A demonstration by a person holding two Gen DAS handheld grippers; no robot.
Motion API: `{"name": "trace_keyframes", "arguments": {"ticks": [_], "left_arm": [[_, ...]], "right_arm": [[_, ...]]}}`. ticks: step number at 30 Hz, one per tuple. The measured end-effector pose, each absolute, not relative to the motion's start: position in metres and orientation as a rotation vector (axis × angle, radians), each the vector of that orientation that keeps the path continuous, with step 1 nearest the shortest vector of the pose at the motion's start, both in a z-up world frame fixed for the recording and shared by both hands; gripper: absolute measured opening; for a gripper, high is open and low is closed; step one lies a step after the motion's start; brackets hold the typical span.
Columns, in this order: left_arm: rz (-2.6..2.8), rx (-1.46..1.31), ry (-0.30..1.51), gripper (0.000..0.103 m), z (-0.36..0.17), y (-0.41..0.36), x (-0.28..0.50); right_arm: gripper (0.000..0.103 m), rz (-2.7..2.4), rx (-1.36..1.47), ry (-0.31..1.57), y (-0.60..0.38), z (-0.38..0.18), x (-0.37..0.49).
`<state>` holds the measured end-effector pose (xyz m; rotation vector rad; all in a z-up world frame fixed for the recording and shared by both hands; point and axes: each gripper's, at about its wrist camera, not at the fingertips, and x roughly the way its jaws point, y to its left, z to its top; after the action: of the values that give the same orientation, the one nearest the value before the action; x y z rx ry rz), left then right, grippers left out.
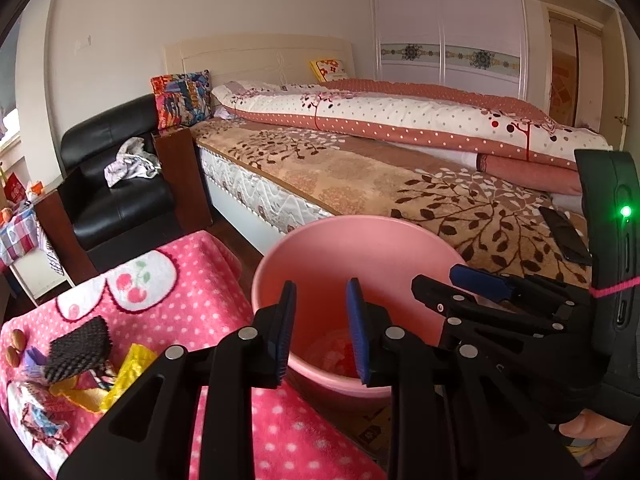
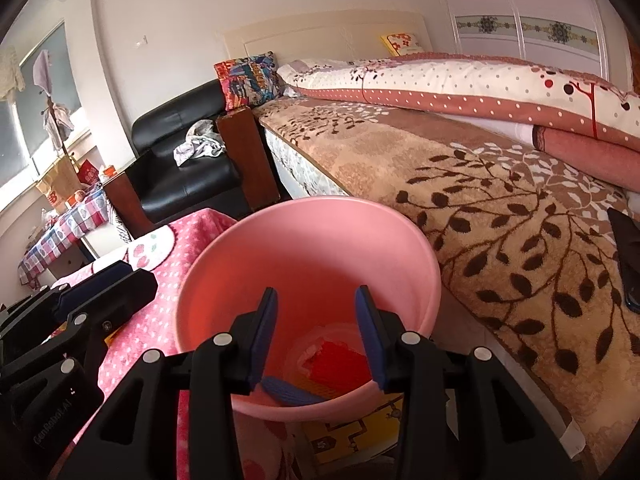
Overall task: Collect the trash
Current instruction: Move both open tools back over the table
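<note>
Both grippers hang over a pink bin [image 2: 308, 248] that stands between a table with a pink dotted cloth [image 1: 192, 280] and a bed [image 1: 360, 176].

The left gripper [image 1: 320, 328] has its jaws parted, and nothing lies between the blue pads [image 1: 356, 332]. It points down at the bin's near rim, with the table's edge under its left finger. The right gripper [image 2: 316, 332] is likewise parted and holds nothing; it looks straight down into the bin. In the left wrist view the right gripper [image 1: 460, 276] shows beside the left one, over the bin's right side, with a hand [image 1: 596, 432] under its body.

On the bin's floor lie a red scrap [image 2: 336, 364], a blue ridged piece [image 2: 288, 392] against the near wall, and something pale and yellow around them that is too blurred to name.

More trash sits on the table's left end, well apart from the bin: a dark foam net [image 1: 76, 352], a yellow wrapper [image 1: 128, 372], crumpled coloured wrappers [image 1: 40, 412] and two nuts [image 1: 16, 344].

A black phone [image 1: 564, 236] lies on the bed's leaf-patterned blanket, near the right edge. A black armchair [image 1: 116, 184] with a bundled cloth on its seat stands beyond the table, by the bed's head.
</note>
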<state>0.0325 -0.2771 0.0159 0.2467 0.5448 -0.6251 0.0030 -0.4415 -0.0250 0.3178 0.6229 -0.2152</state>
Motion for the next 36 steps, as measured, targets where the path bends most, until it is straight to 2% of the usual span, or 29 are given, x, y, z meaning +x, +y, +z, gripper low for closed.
{"name": "trace_keyframes", "arguments": {"ticks": [18, 36], "left_arm": [[-0.471, 0.189, 0.524, 0.026, 0.039, -0.191, 0.013], [-0.174, 0.079, 0.618, 0.026, 0.017, -0.050, 0.027]], "right_arm": [[0.041, -0.057, 0.258, 0.598, -0.362, 0.003, -0.014], [0.041, 0.179, 0.173, 0.659, -0.253, -0.003, 0.014]]}}
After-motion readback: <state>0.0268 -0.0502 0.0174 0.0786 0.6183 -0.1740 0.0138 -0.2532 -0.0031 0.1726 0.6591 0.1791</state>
